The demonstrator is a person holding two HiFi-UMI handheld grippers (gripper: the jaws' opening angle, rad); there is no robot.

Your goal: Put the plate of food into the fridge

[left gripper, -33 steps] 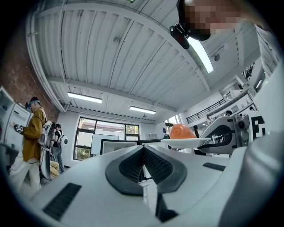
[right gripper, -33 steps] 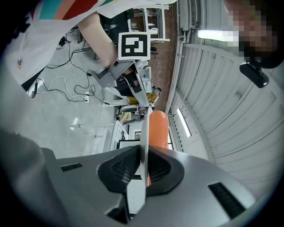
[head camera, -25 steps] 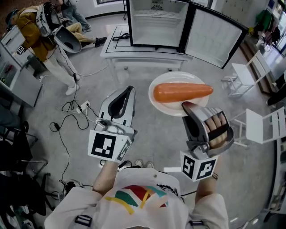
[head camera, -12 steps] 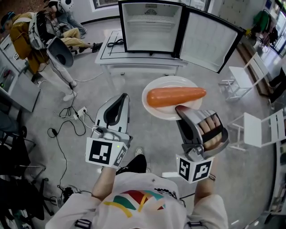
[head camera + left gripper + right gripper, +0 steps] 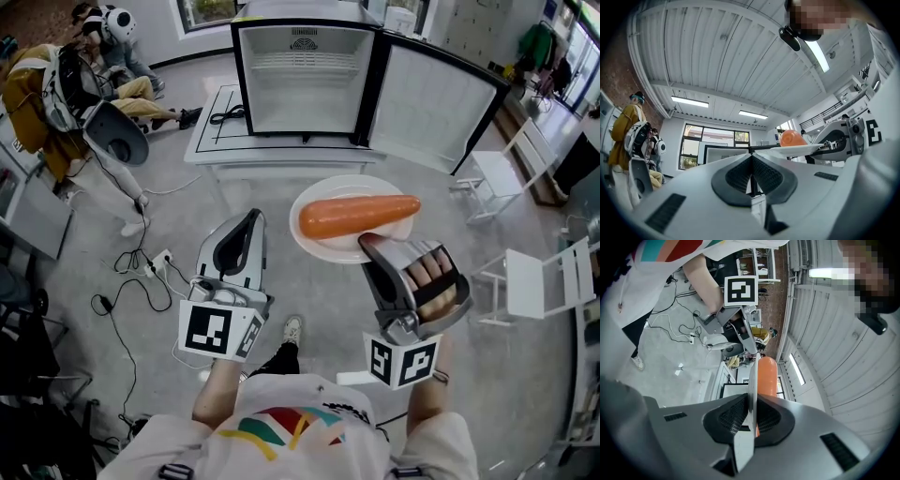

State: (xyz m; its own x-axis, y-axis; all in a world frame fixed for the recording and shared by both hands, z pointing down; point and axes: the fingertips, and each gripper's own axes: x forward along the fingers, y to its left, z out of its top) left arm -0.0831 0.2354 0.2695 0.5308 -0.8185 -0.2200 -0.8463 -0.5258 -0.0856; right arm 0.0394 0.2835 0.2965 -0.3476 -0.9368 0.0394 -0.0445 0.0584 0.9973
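Observation:
A white plate [image 5: 323, 244] carries a large orange carrot [image 5: 358, 216] and hangs level in the air in front of me. My right gripper [image 5: 373, 243] is shut on the plate's near rim; in the right gripper view the plate [image 5: 751, 394] runs edge-on between the jaws with the carrot [image 5: 767, 378] beside it. My left gripper [image 5: 246, 227] is held to the left of the plate, shut and holding nothing. Ahead stands a small black fridge [image 5: 302, 80] on a low white table [image 5: 211, 141], its door [image 5: 437, 98] swung open to the right, its inside white and bare.
White folding chairs [image 5: 534, 277] stand at the right. Cables and a power strip [image 5: 155, 258] trail on the grey floor at the left. A person in a yellow jacket [image 5: 42, 94] stands at the far left, another sits behind.
The fridge and table have shifted left and down in the head view as I step nearer. The plate stays held in the right gripper; both grippers keep their posture.

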